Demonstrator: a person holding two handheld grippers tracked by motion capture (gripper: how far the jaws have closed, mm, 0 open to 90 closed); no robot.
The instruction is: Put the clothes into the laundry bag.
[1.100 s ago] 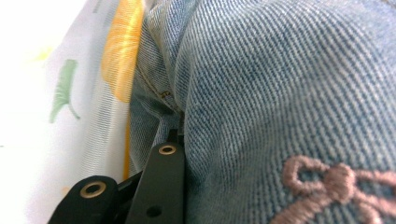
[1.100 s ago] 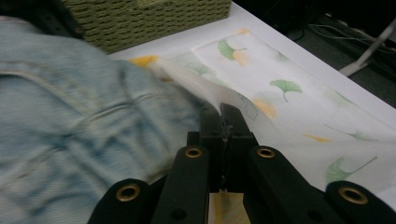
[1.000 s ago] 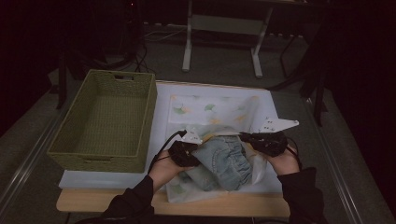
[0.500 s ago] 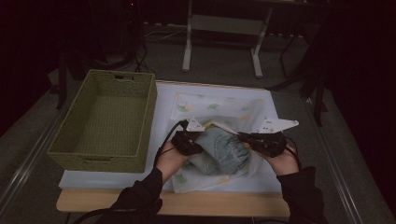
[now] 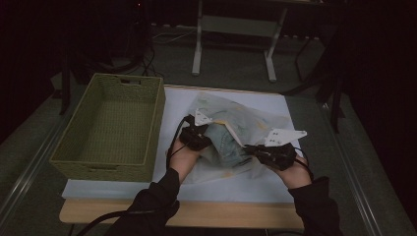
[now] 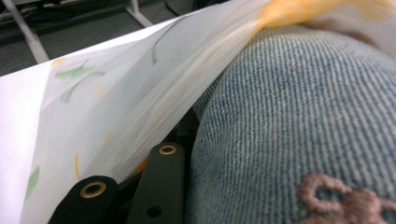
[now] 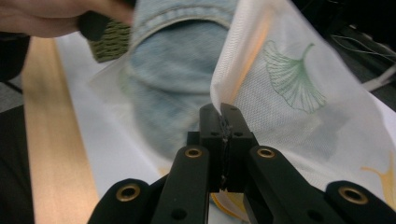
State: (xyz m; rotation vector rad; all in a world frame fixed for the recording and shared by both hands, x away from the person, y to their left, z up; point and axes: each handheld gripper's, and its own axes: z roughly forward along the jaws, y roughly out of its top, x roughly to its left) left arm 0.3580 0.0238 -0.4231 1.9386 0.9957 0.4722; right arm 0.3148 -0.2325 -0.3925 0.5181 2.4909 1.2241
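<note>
The folded denim garment [image 5: 226, 145] lay on the white mat, to the right of the green wicker basket [image 5: 110, 125], partly inside the translucent leaf-printed mesh bag [image 5: 241, 110]. The right gripper [image 7: 225, 122] had its jaws pressed together on the bag's white edge — pinching the fabric just beside the denim — on the side farther from the basket. The left gripper [image 5: 194, 137] sat against the denim on the side nearer the basket, under the bag's zipper edge [image 6: 159, 116]; whether its jaws were together or apart I could not tell.

A green woven basket [image 5: 110, 129] stands on the table's white mat [image 5: 255, 184]; beyond it, seemingly, metal stand legs [image 5: 235, 43].
</note>
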